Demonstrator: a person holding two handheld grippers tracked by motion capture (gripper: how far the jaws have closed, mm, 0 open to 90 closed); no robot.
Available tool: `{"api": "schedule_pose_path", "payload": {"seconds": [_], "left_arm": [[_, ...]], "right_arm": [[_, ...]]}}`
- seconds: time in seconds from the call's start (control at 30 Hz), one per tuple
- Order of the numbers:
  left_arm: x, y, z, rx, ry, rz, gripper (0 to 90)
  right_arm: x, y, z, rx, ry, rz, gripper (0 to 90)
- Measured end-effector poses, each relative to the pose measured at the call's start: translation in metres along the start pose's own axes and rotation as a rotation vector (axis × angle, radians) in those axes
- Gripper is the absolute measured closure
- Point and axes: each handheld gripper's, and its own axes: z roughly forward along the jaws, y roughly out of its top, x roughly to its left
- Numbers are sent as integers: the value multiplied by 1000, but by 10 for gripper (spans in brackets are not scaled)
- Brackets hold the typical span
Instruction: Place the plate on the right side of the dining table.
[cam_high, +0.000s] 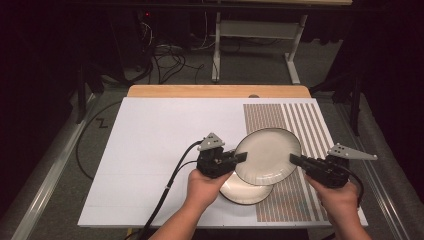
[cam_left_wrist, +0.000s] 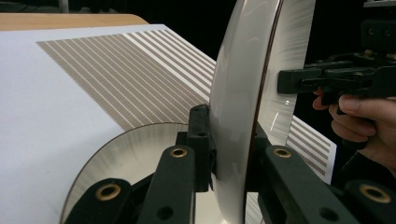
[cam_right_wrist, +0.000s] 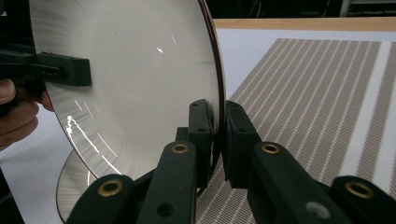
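A white plate with a dark rim (cam_high: 267, 155) hangs above the table, held from both sides. My left gripper (cam_high: 242, 156) is shut on its left rim, and my right gripper (cam_high: 294, 159) is shut on its right rim. In the left gripper view the upper plate (cam_left_wrist: 236, 112) stands edge-on between the jaws, with the right gripper (cam_left_wrist: 285, 81) clamped on its far rim. In the right gripper view the upper plate (cam_right_wrist: 135, 79) fills the left side, its rim pinched between the jaws, and the left gripper (cam_right_wrist: 84, 71) grips the far edge. A second plate (cam_high: 245, 191) (cam_left_wrist: 135, 154) (cam_right_wrist: 74, 179) lies flat on the table underneath.
A brown striped placemat (cam_high: 295, 130) (cam_left_wrist: 126, 74) (cam_right_wrist: 317, 102) covers the right part of the white table surface (cam_high: 165, 150). A wooden table edge (cam_high: 215, 91) runs along the back. Cables (cam_high: 165, 60) and a desk frame (cam_high: 295, 65) stand on the floor behind.
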Motion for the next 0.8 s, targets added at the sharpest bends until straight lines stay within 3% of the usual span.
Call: {"api": "schedule_pose_path", "payload": {"seconds": [0.8], "left_arm": [[-20, 19, 83, 124, -49, 10, 773]], "right_arm": [[-51, -17, -46, -23, -134, 56, 858]]}}
